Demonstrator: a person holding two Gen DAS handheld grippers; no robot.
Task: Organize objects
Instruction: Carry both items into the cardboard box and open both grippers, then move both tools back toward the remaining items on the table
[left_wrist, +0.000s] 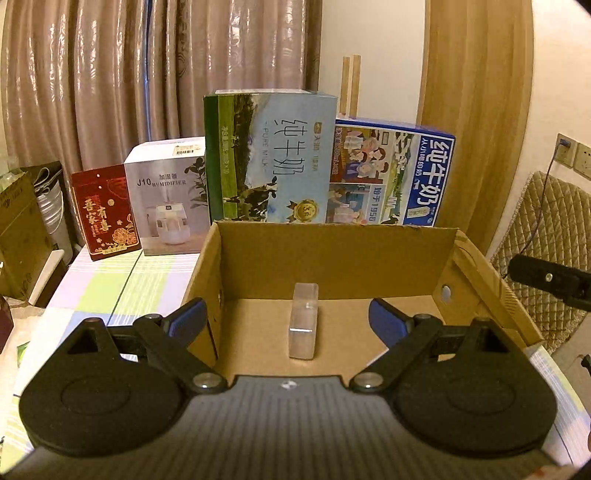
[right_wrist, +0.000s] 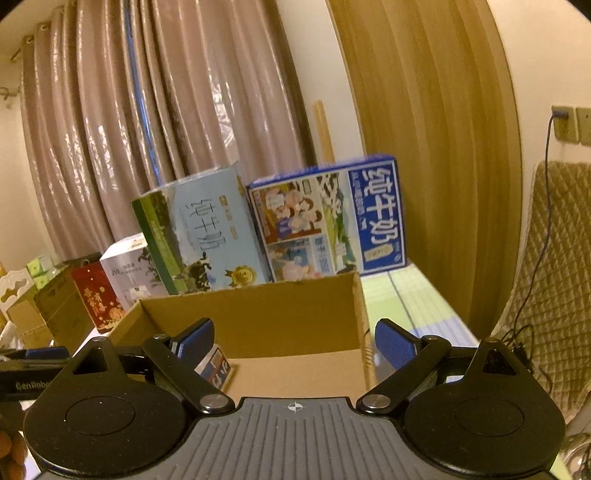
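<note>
An open cardboard box (left_wrist: 332, 254) stands on the checked tablecloth, filling the middle of the left wrist view. A clear, pale rectangular block (left_wrist: 303, 321) lies on the box floor. My left gripper (left_wrist: 288, 319) is open just above the box's near edge, its blue pads wide on either side of the block and touching nothing. In the right wrist view my right gripper (right_wrist: 295, 343) is open too, over the near right corner of the same box (right_wrist: 258, 314). A small printed pack (right_wrist: 216, 367) shows inside, partly hidden behind the left finger.
Behind the box stand a green-and-blue milk carton (left_wrist: 271, 158), a blue milk carton (left_wrist: 391, 173), a white humidifier box (left_wrist: 168, 199) and a red gift box (left_wrist: 105, 214). Curtains hang behind. A quilted chair (left_wrist: 546, 236) is at the right, with cardboard boxes (left_wrist: 18, 229) at the left.
</note>
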